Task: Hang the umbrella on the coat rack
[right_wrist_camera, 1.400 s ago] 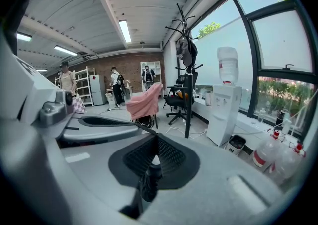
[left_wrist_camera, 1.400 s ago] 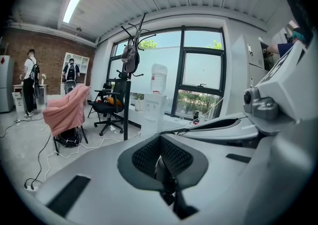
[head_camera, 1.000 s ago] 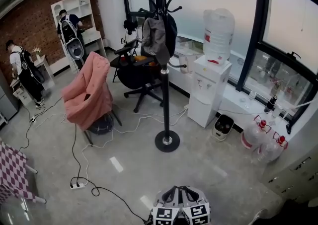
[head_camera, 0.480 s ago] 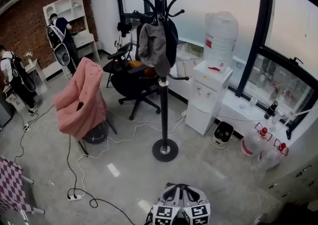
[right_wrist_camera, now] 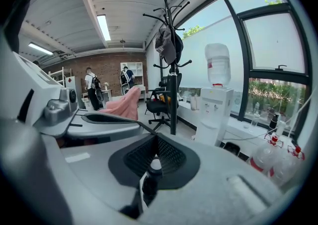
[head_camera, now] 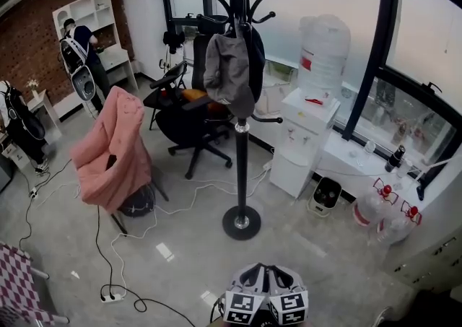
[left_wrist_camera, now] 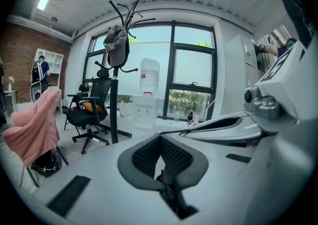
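The black coat rack (head_camera: pixel 240 138) stands mid-floor with a grey garment (head_camera: pixel 227 66) on one of its hooks. It also shows in the left gripper view as the rack (left_wrist_camera: pixel 114 114) and in the right gripper view as the rack (right_wrist_camera: pixel 172 105). My left gripper (head_camera: pixel 253 275) and right gripper (head_camera: pixel 277 275) are side by side at the bottom edge, pointing at the rack's base. Both are shut. A slim dark part of the umbrella (right_wrist_camera: pixel 149 169) with a pale round end sits in the right jaws. A dark piece of the umbrella (left_wrist_camera: pixel 168 191) sits in the left jaws. The rest of it is hidden.
A water dispenser (head_camera: pixel 307 131) stands right of the rack, with spare bottles (head_camera: pixel 382 210) by the window. A black office chair (head_camera: pixel 191 112) and a chair draped in pink cloth (head_camera: pixel 115 149) stand to the left. Cables and a power strip (head_camera: pixel 108 297) lie on the floor. People (head_camera: pixel 76 58) work at the back left.
Both grippers have moved together towards the coat rack, which now looks nearer and more central. The jaws have stayed shut.
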### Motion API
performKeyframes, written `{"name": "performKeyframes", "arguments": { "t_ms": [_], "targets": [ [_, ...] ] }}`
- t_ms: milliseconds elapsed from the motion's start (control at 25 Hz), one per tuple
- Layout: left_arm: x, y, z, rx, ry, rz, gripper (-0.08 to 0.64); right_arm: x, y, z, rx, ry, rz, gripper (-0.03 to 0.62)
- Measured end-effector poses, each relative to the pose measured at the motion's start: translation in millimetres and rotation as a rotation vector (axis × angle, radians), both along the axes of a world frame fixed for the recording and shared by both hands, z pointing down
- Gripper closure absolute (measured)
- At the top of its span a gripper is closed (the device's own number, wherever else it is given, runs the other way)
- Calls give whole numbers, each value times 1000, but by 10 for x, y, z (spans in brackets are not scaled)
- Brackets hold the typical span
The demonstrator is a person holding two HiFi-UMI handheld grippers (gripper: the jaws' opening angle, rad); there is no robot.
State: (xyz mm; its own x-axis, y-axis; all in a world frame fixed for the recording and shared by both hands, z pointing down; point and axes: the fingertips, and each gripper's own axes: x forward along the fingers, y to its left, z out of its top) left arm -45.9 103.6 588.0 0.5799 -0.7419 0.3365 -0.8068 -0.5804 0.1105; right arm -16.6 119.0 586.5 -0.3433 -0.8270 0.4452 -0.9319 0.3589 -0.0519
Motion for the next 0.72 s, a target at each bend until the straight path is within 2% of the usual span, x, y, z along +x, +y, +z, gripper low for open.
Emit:
{"name": "performKeyframes", "arguments": {
  "t_ms": [200, 720],
  "targets": [
    [-71, -117, 6, -9, 7, 28, 551, -71, -137, 20, -6, 10, 7, 589],
    [-208, -337, -15, 0, 19, 4, 551, -206, -339, -11, 7, 42, -23, 589]
  ]
}}
